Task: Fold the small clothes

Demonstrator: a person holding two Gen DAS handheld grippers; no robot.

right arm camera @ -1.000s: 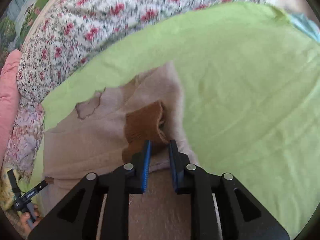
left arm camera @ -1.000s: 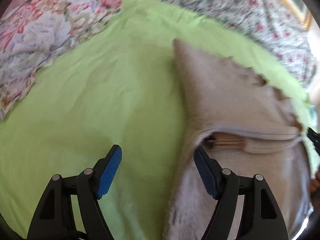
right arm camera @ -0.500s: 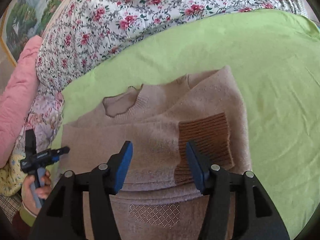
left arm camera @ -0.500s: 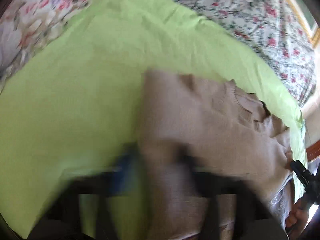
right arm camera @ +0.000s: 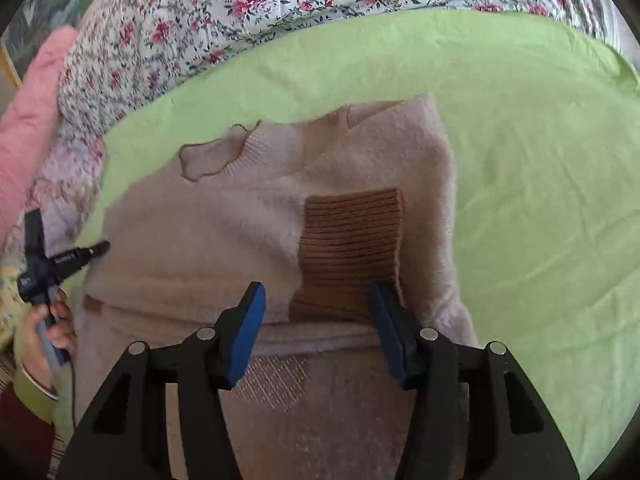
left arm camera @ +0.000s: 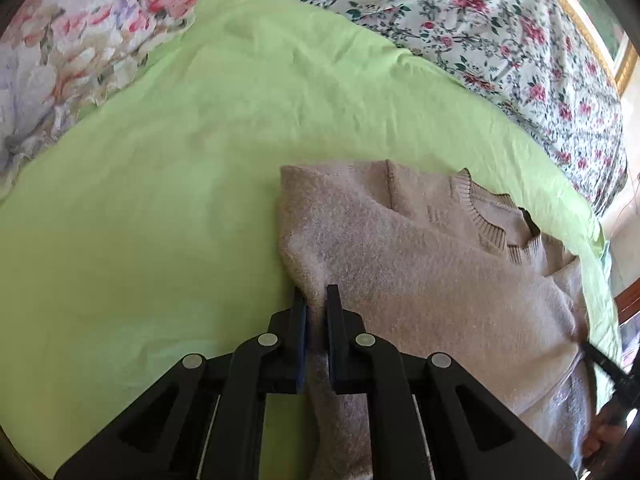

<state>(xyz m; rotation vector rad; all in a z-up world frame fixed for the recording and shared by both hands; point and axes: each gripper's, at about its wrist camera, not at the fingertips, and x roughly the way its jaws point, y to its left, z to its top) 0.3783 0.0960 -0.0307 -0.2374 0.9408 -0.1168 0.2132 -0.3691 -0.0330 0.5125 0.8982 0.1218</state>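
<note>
A small beige knit sweater (left arm camera: 432,264) lies on a green sheet (left arm camera: 160,208), collar towards the far side. My left gripper (left arm camera: 316,296) is shut on the sweater's left edge fold, fabric pinched between its blue pads. In the right wrist view the sweater (right arm camera: 224,240) has its right sleeve folded across the chest, the brown ribbed cuff (right arm camera: 352,248) lying on top. My right gripper (right arm camera: 318,300) is open and empty, just above the cuff's near end. The left gripper (right arm camera: 60,260) shows at the sweater's left side.
A floral quilt (right arm camera: 248,4) runs along the far side of the green sheet (right arm camera: 540,160). A pink cushion (right arm camera: 24,120) lies at the far left. Flowered pillows (left arm camera: 60,40) sit at the left in the left wrist view.
My left gripper went from open beside the sweater to shut on its left edge. My right gripper let go of the brown cuff, opened and drew back; the sleeve now lies flat.
</note>
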